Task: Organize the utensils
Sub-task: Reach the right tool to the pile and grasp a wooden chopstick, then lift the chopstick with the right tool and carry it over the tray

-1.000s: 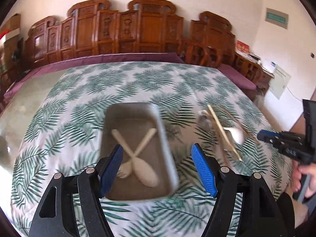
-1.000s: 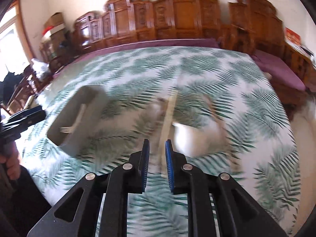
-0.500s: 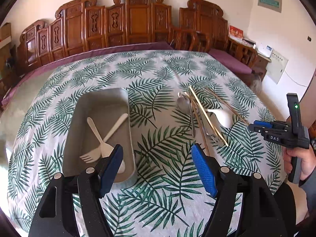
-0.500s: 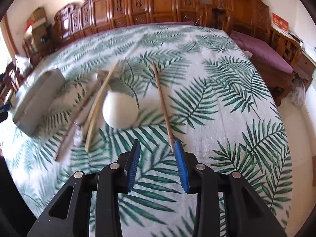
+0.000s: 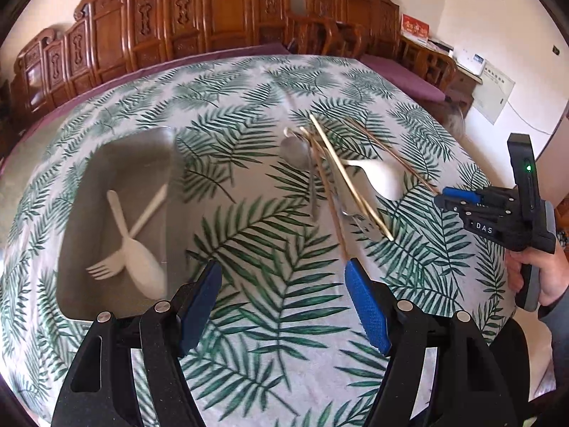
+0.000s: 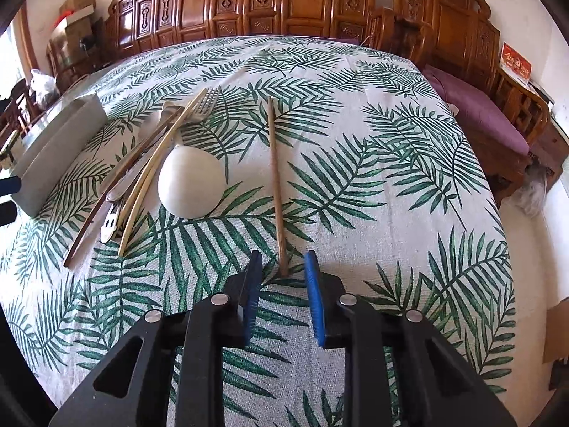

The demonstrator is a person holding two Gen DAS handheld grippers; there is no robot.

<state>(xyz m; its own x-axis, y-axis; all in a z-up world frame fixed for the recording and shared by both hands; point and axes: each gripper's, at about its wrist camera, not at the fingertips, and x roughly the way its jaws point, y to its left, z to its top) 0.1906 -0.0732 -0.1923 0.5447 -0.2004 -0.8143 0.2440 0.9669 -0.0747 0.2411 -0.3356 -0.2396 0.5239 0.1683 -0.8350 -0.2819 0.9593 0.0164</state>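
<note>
A grey tray (image 5: 117, 153) on the left holds a white plastic fork (image 5: 113, 235) and a white spoon (image 5: 144, 274). My left gripper (image 5: 284, 306) is open and empty, low over the cloth right of the tray. A loose pile lies mid-table: a white spoon (image 6: 192, 185), a metal fork (image 6: 204, 105), a metal spoon (image 5: 295, 151) and several chopsticks (image 6: 142, 185). One brown chopstick (image 6: 275, 185) lies apart. My right gripper (image 6: 282, 284) is open, its jaws either side of that chopstick's near end.
The round table wears a palm-leaf cloth (image 6: 391, 185) over a purple undercloth. Carved wooden chairs (image 6: 284, 3) ring the far side. The tray also shows at the left edge of the right wrist view (image 6: 53, 153). The table edge drops off at right.
My right gripper has opened from nearly shut and swung right from the pile, coming down over the lone chopstick's end. My left gripper has drifted right, away from the tray.
</note>
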